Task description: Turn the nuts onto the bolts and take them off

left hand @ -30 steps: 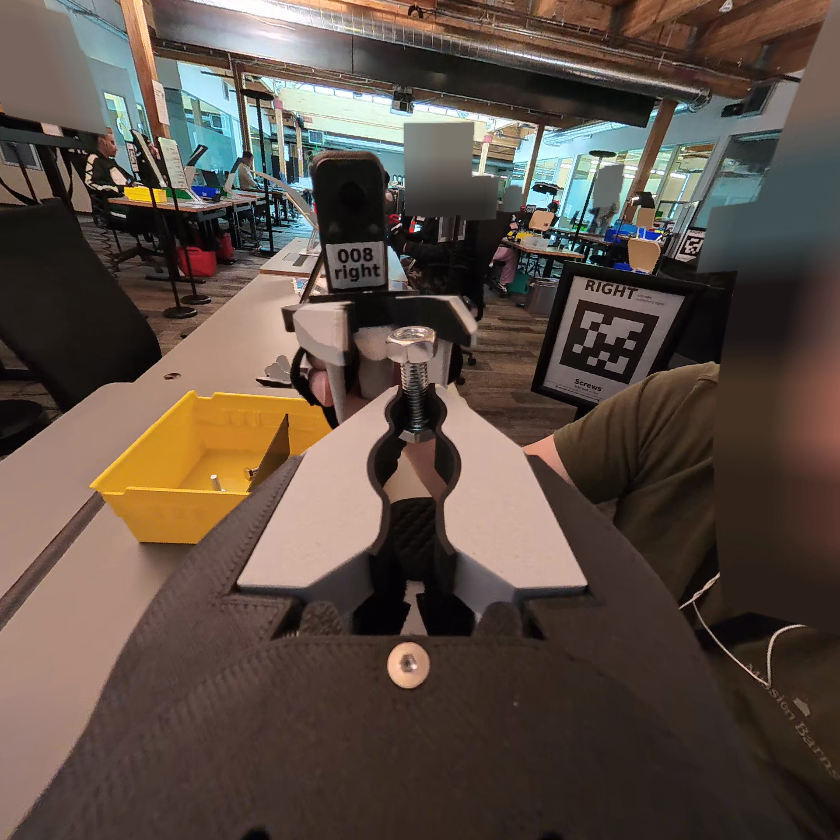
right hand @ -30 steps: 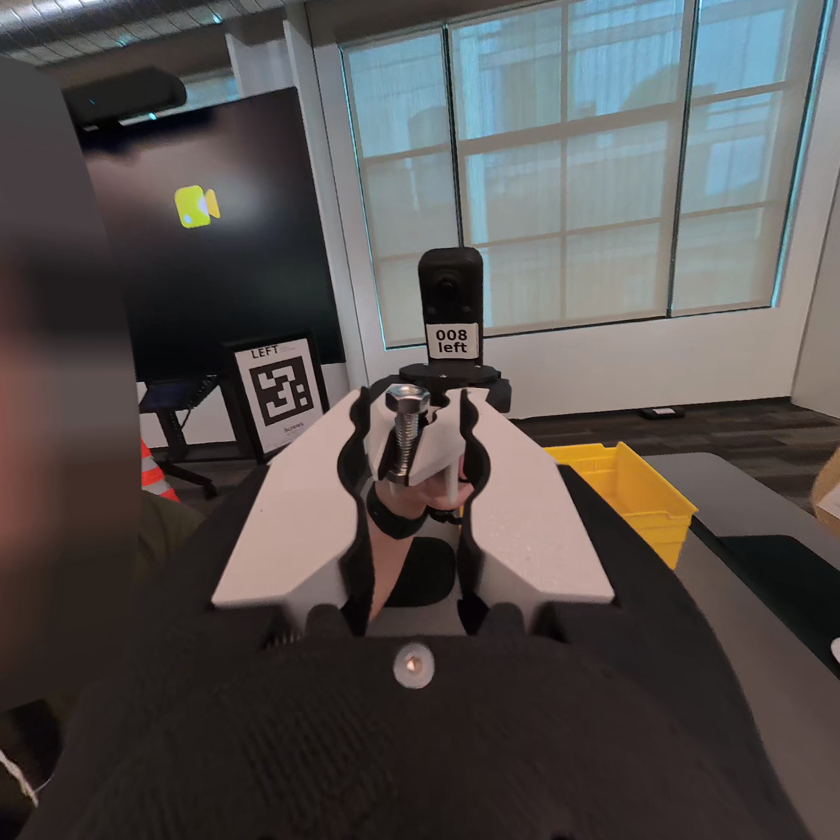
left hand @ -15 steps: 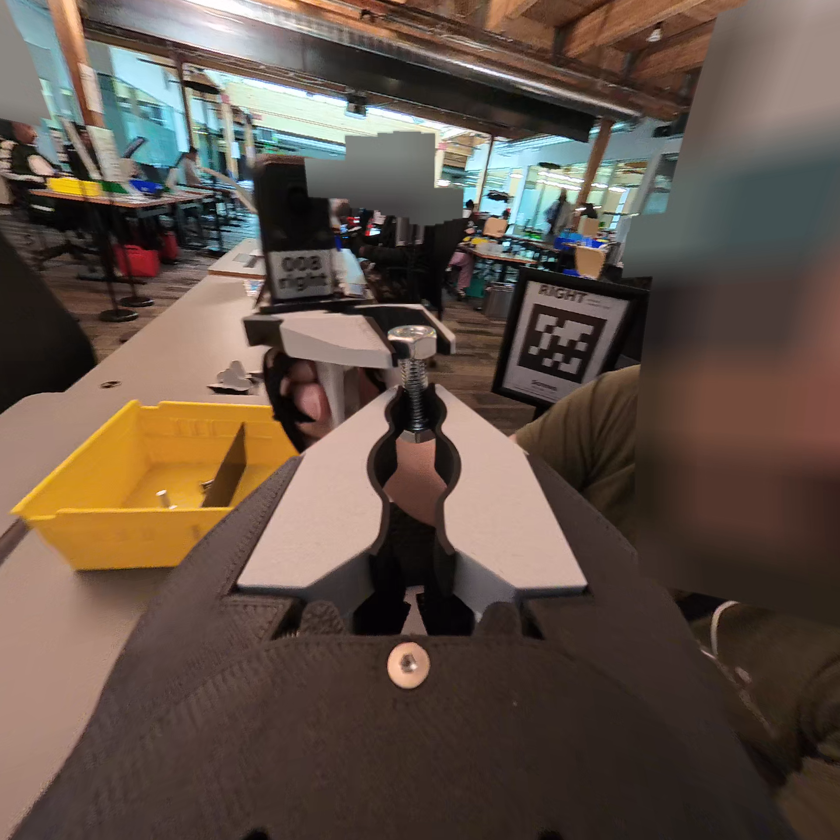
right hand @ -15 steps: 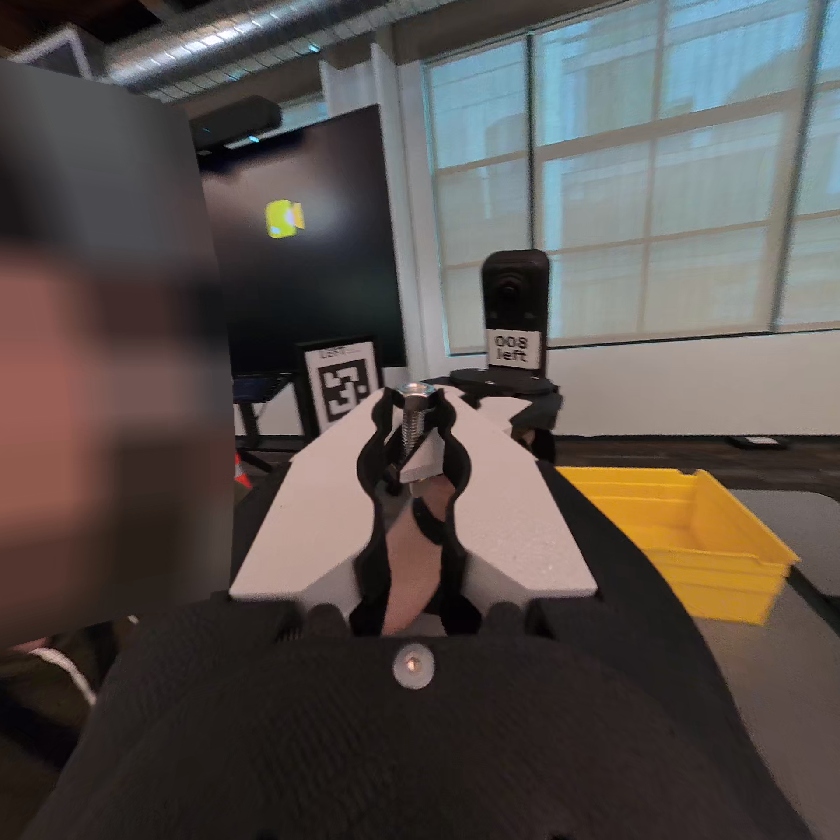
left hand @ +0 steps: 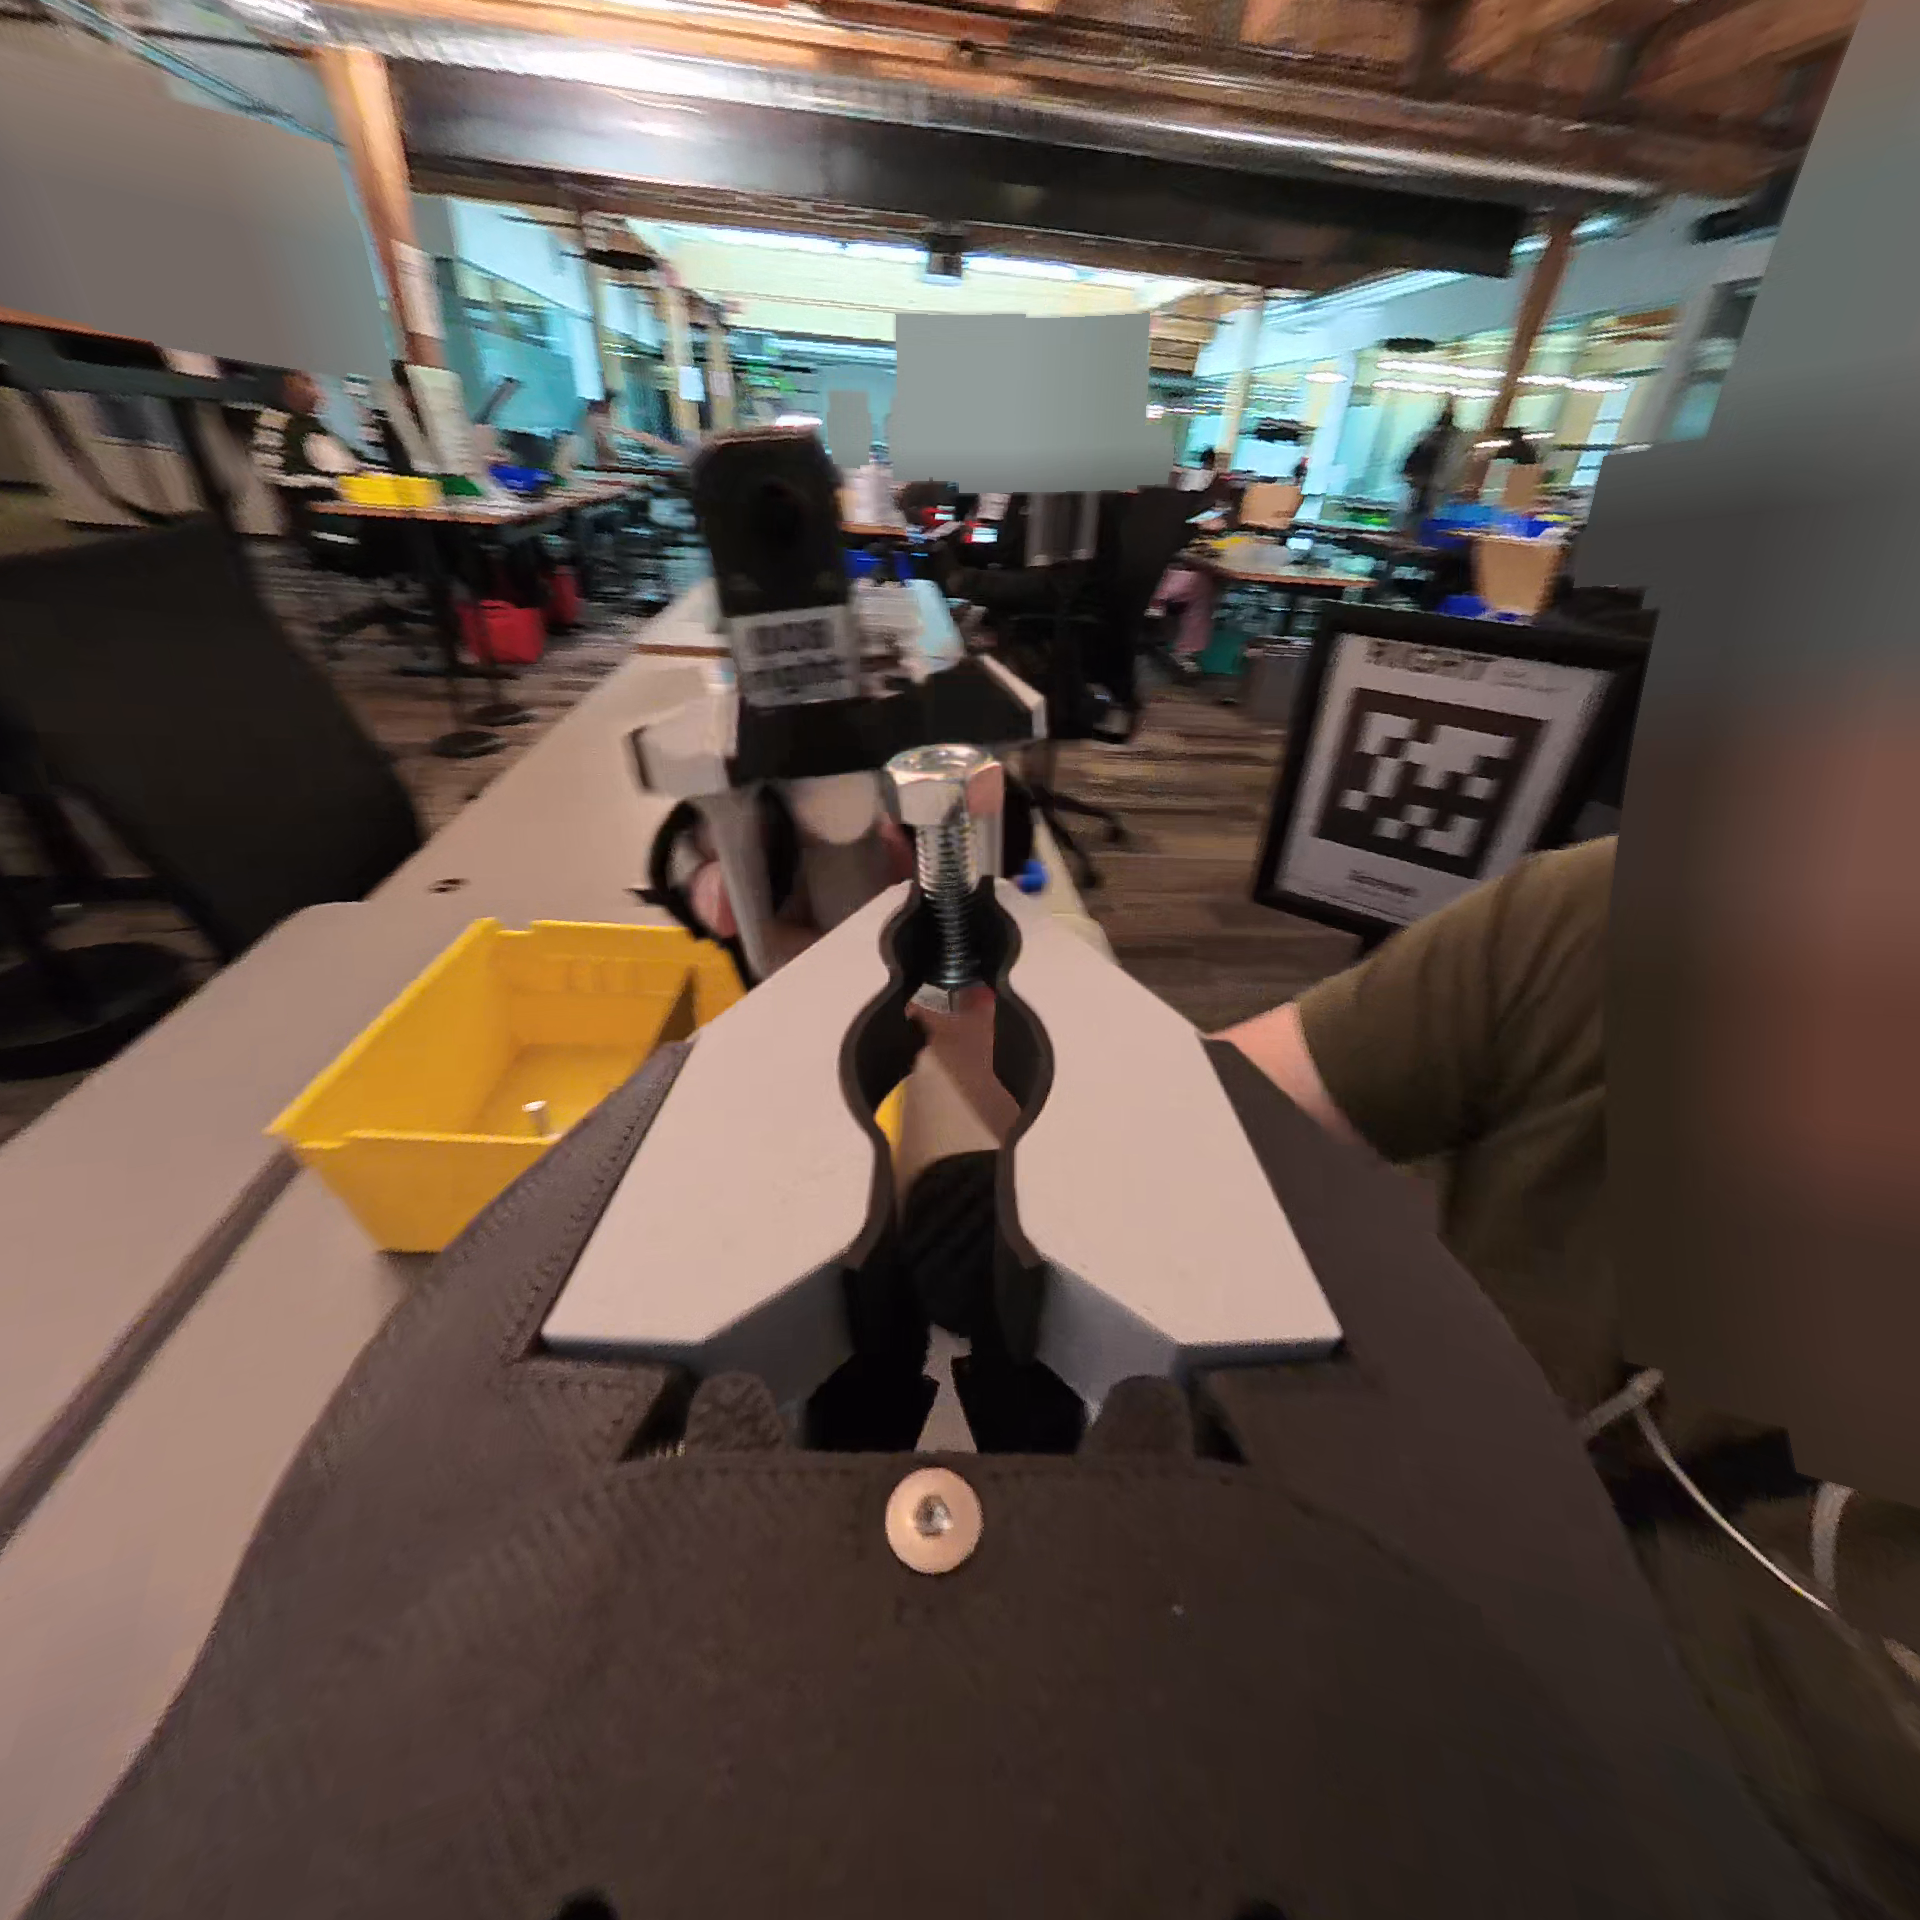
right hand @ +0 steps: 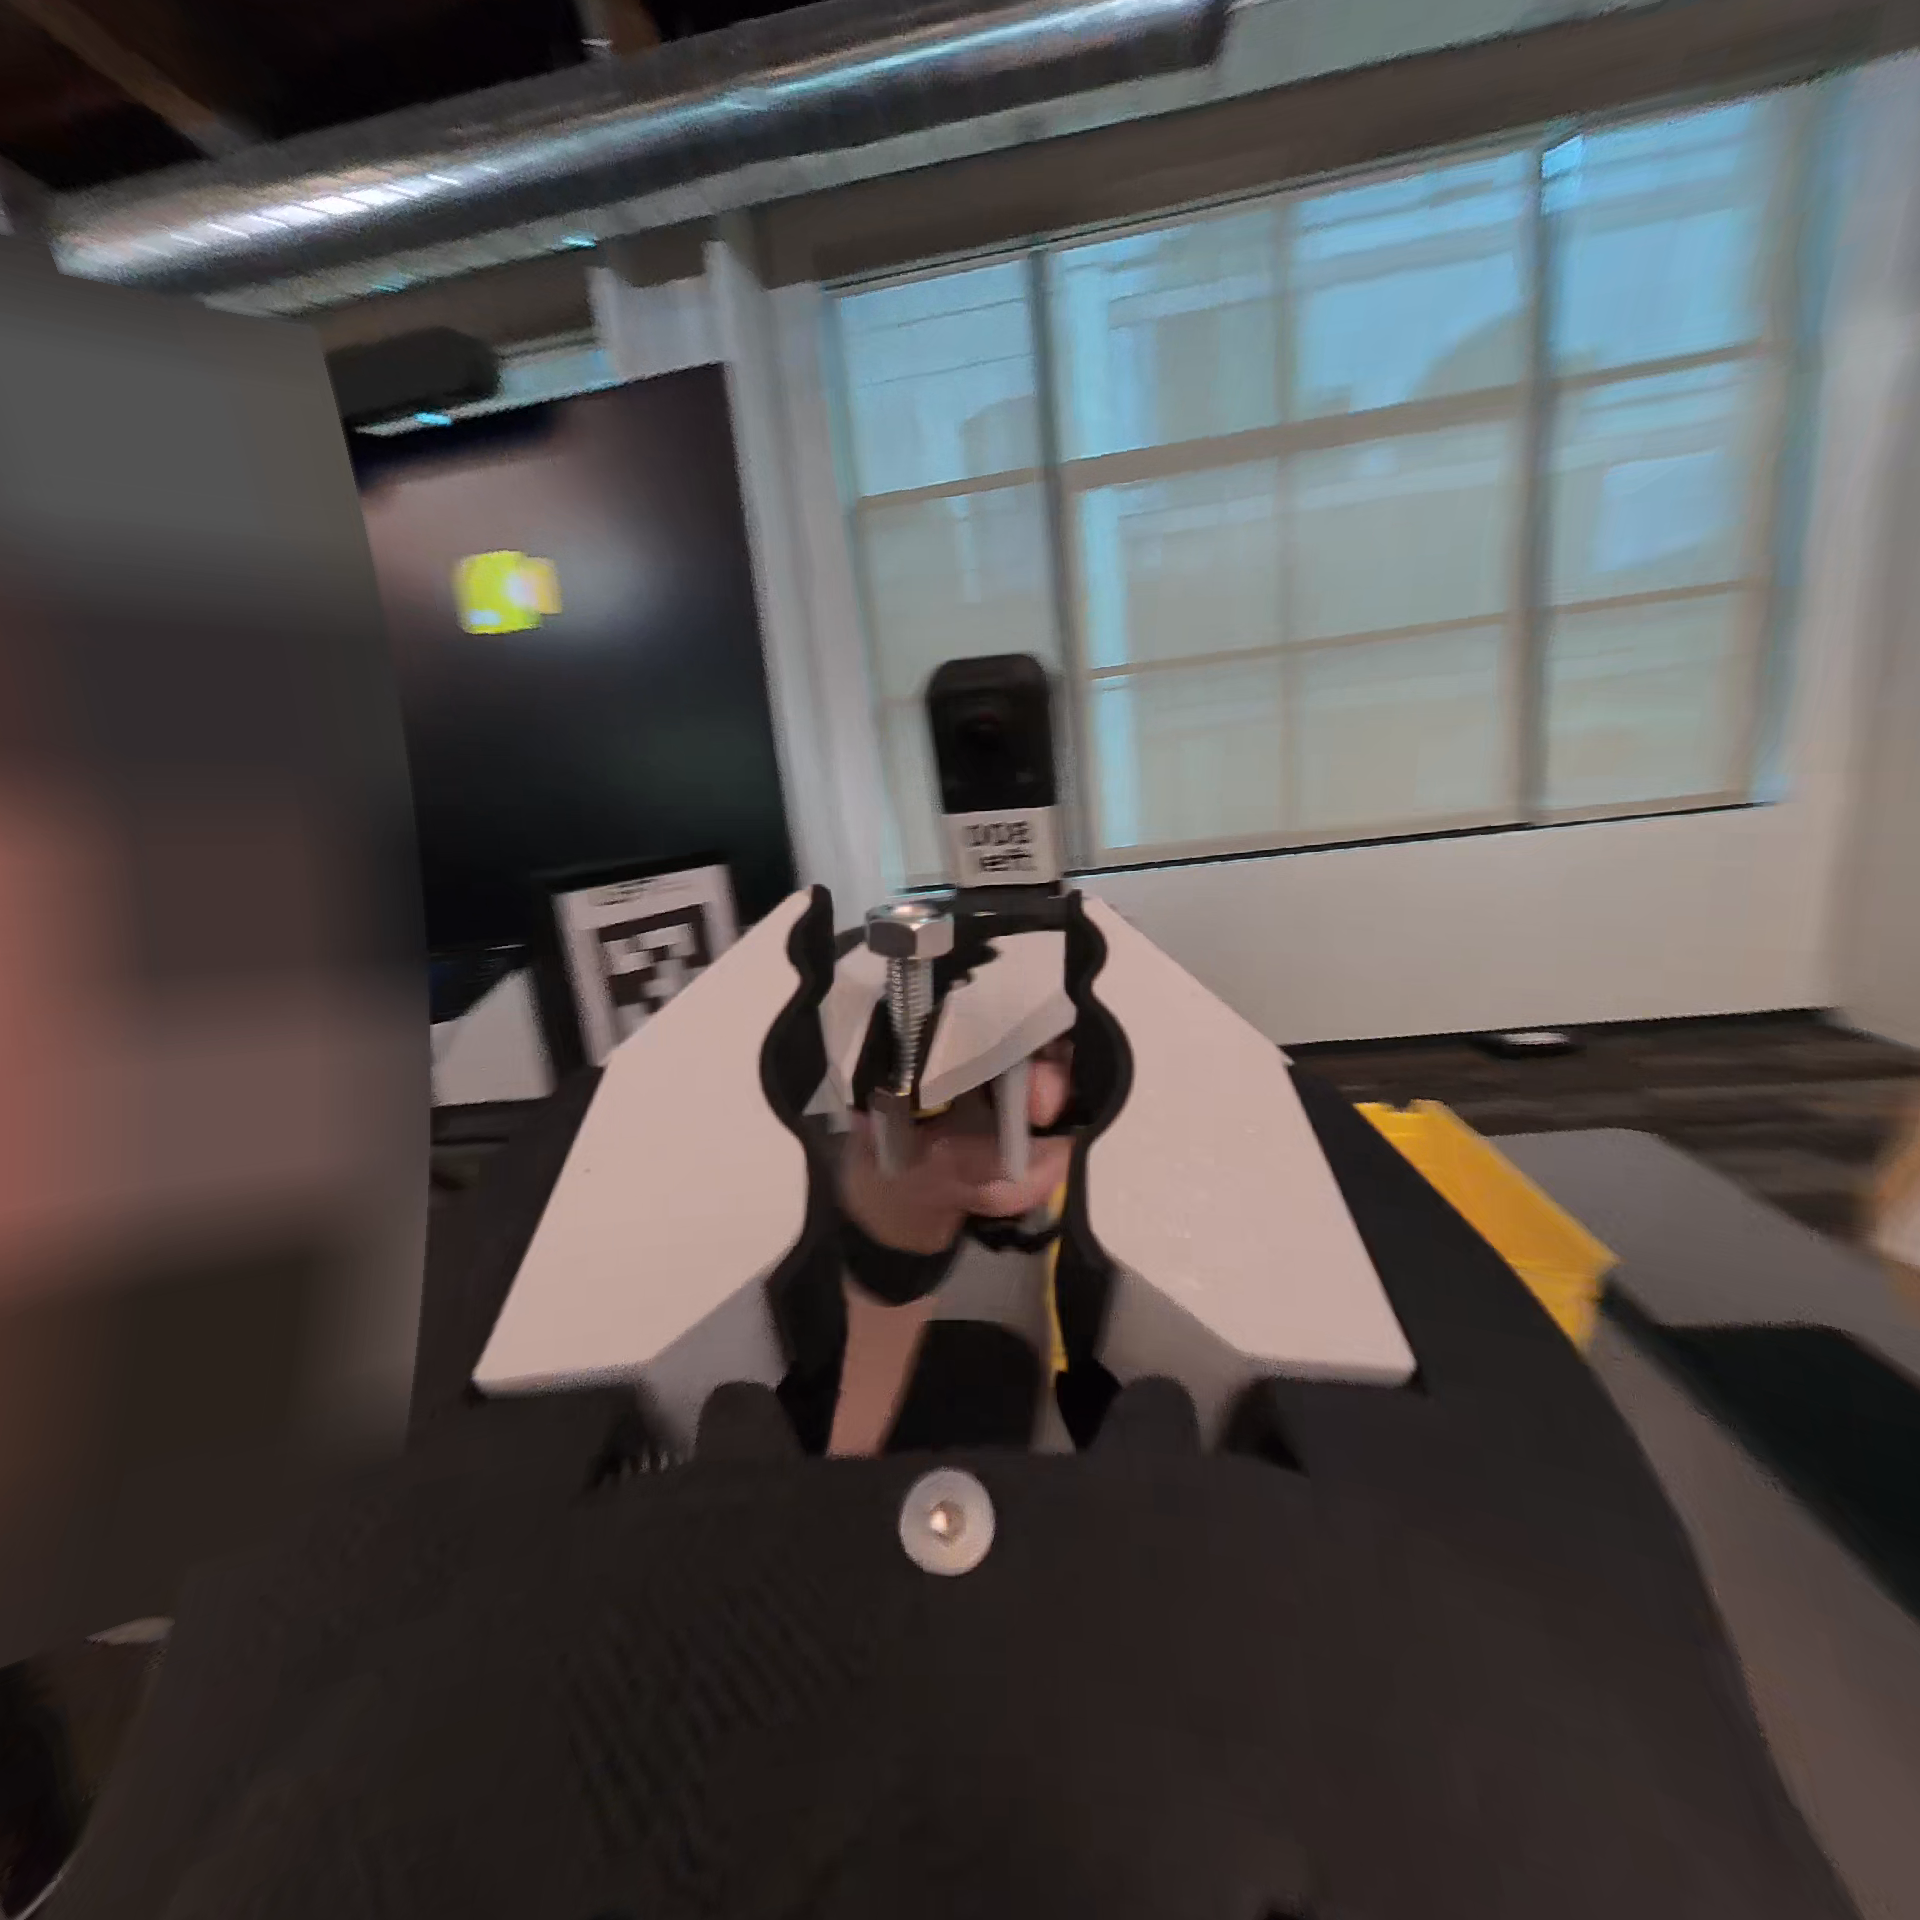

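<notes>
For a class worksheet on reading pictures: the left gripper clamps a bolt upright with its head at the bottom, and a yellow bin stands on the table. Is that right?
Not quite. The bolt in the left gripper has its hex head at the top, not the bottom, as the left wrist view shows. The rest holds: it is clamped upright, and the yellow bin stands on the table.

A big open office or work lab: long rows of tables [left hand: 540, 790], rolling chairs [left hand: 156, 727], wood beams [left hand: 935, 218] overhead, tall windows [right hand: 1351, 540].
</notes>
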A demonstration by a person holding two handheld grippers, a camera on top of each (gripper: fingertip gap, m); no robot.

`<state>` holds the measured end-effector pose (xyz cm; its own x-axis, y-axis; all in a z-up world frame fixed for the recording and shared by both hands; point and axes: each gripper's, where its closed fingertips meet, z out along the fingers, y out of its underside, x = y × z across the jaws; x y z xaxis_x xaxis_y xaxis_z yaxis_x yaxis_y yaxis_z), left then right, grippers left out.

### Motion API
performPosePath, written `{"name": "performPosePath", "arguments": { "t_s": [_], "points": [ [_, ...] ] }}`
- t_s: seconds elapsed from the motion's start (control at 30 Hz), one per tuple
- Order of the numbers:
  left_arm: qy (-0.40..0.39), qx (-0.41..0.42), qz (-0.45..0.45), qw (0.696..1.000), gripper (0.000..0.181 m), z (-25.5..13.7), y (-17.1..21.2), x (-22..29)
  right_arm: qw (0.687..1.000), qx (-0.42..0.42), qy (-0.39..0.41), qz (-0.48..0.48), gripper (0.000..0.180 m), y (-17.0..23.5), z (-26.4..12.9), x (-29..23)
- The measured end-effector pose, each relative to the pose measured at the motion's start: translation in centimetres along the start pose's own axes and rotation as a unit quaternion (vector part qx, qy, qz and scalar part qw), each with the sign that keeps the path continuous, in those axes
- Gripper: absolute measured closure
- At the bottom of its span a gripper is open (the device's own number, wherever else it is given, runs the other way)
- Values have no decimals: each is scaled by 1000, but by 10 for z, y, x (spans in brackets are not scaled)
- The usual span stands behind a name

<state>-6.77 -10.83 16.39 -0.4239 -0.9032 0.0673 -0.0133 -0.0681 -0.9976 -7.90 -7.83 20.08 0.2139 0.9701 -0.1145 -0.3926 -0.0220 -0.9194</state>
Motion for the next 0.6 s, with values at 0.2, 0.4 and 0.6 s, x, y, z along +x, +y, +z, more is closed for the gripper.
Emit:
{"name": "performPosePath", "arguments": {
  "t_s": [0.2, 0.4, 0.6],
  "points": [
    [-163, -7, 41, 986, 173, -13, -2, -43, 974, -5, 166, -155, 134, -16, -7, 13],
    [-206, -11, 55, 977, 173, -11, -1, -52, 962, -49, 219, -158, 143, -3, -4, 24],
    [-185, -20, 61, 981, 173, -1, 1, -43, 975, -55, 172, -127, 164, 5, 0, 20]
  ]
}}
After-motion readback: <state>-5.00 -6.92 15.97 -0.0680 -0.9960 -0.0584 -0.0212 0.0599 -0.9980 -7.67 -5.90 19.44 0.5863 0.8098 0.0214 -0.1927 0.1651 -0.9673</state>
